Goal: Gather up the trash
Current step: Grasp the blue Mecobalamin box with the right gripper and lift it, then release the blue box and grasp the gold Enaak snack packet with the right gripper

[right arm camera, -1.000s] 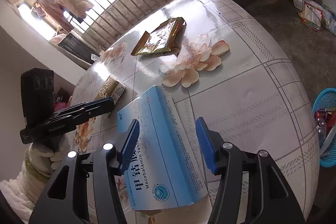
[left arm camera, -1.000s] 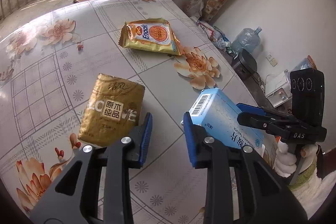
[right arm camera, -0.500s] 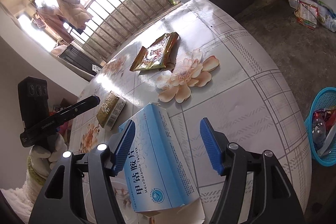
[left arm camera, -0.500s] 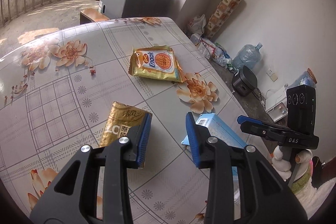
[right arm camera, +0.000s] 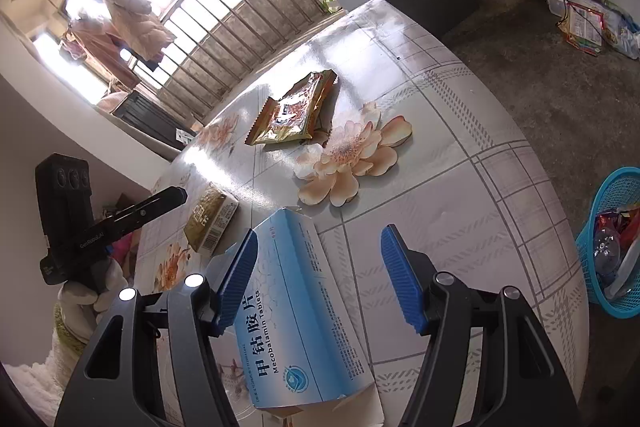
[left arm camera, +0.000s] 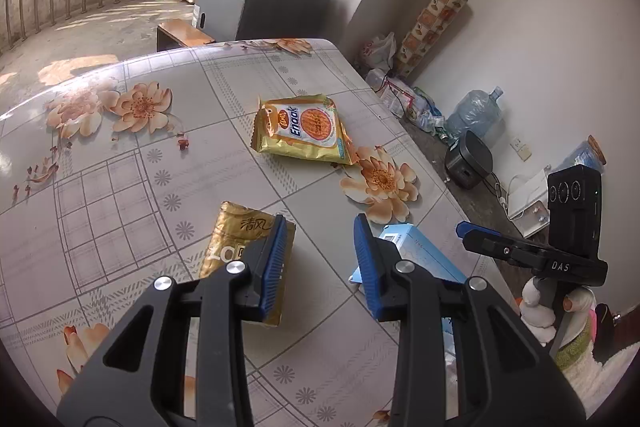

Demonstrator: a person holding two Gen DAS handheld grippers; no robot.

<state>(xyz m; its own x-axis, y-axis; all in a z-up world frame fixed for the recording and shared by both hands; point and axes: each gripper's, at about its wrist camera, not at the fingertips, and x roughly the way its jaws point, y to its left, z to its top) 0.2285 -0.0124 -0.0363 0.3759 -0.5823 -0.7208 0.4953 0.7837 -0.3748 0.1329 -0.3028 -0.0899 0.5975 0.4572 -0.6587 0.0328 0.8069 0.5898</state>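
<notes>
From the left wrist view, the left claw (left arm camera: 320, 259) hangs above the counter (left arm camera: 120, 187) with its blue pads spread and nothing between them. The counter wears a glossy cloth printed with a grey grid and peach flowers. A gold tissue pack (left arm camera: 236, 239) lies flat just beneath the left pad, a yellow biscuit wrapper (left arm camera: 304, 131) lies farther off near the middle, and the blue medicine box (left arm camera: 416, 247) shows past the right pad at the counter's edge. Beyond stand a grey cabinet (left arm camera: 256, 7) crowded with bottles, a barred balcony rail, a water jug (left arm camera: 474, 111) and a small black appliance on the floor by the white wall. The right claw (left arm camera: 464, 231) pokes in from the right, held by a hand in a white glove (left arm camera: 536, 311). From the right wrist view, the right claw (right arm camera: 320, 279) is spread wide; the blue medicine box (right arm camera: 304, 307) lies between its pads, close by the left one, though contact cannot be judged. The biscuit wrapper (right arm camera: 296, 107) and tissue pack (right arm camera: 210, 217) lie farther along the counter (right arm camera: 480, 227). A blue basket (right arm camera: 612, 247) holding rubbish stands on the concrete floor at the right, and clothes hang at the bright window.
</notes>
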